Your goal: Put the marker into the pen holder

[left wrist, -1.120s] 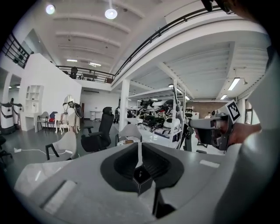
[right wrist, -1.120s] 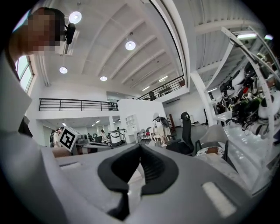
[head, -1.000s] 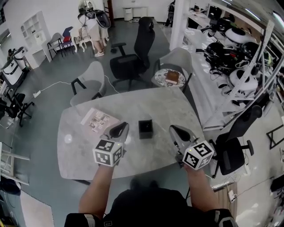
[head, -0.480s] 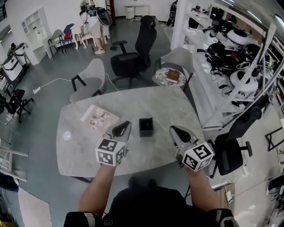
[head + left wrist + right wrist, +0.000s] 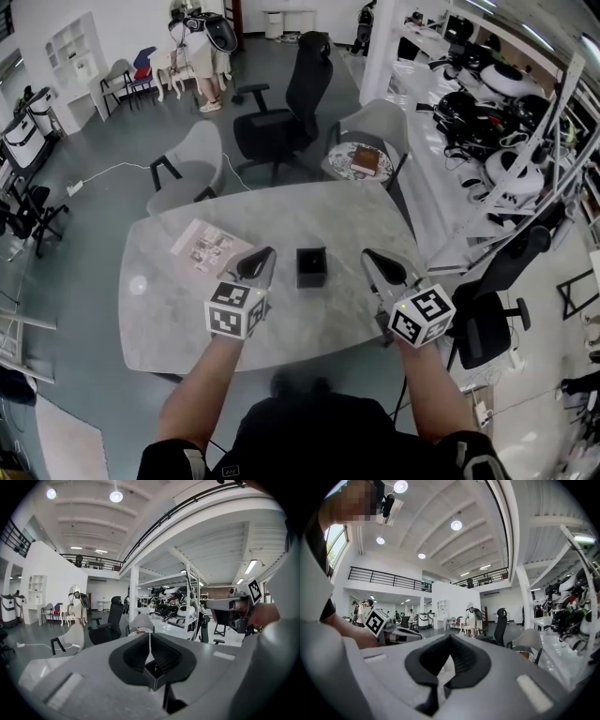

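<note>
Black-and-white checks at its near end, the left gripper [image 5: 261, 260] is held up over the front of the tabletop [image 5: 169, 319], just left of the pen holder [image 5: 310, 266] and a shade nearer to us. Its own view has the jaws pressed together at the tips, with nothing between them. Over on the other side the right gripper [image 5: 377, 262] mirrors it, just right of the pen holder. Its jaws meet at the tips too, and nothing is in them. Neither one is touching the pen holder.

Now the pen holder itself: a black square box, upright, open at the top, standing on pale grey marbled stone about mid-tabletop. From the left gripper view a small pale speck [image 5: 156, 666] shows inside its mouth, too small to say whether that's the marker. From the head view the inside is just dark.

Left of the pen holder and slightly beyond it, a printed leaflet [image 5: 208, 247] lies flat on the stone.

Past the far edge, a pale grey chair [image 5: 192, 169] stands beyond the pen holder to the left and a black office chair [image 5: 291, 112] almost straight behind it. Behind and to the right is a small round table [image 5: 337, 169] with a brown book [image 5: 364, 161] on it.

Well off to the right of the pen holder run racks of headsets [image 5: 487, 94]. Far behind it, up to the left, a person [image 5: 202, 47] stands on the grey floor.
</note>
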### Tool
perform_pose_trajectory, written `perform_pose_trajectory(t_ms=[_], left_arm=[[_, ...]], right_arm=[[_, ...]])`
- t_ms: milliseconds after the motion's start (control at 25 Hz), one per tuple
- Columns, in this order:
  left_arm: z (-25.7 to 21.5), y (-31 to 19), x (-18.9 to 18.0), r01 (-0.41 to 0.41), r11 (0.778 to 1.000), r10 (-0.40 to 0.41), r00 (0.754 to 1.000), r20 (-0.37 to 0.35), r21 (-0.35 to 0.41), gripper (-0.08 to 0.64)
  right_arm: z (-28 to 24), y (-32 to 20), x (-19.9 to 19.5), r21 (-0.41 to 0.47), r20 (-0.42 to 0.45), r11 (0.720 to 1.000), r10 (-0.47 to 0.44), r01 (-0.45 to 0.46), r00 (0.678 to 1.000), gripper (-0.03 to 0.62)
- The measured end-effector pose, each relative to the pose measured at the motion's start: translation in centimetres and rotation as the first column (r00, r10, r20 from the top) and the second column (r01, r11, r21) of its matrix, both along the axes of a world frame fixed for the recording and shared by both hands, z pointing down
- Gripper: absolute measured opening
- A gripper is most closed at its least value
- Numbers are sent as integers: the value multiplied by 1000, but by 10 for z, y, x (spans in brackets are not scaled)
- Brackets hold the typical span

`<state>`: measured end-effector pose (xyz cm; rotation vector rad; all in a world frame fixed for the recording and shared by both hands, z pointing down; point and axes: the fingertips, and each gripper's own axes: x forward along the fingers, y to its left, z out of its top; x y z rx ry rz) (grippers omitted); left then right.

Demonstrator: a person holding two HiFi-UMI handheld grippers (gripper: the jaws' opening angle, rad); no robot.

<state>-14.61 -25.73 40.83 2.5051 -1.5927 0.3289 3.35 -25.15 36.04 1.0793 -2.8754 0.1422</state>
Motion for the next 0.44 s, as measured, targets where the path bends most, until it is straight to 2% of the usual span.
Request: perform_pose_trajectory(t_ms=[160,440], left_arm=[[2,-4,3,-27,1000,27,999,27,5,15],[4,-3,-21,6,1000,-6,1000,-21,-8,14]], right_arm=[[-3,-6,2,-16,38,999,36,-35,999,2],[0,-3,-12,-23,32,999,43,-42,999,2]])
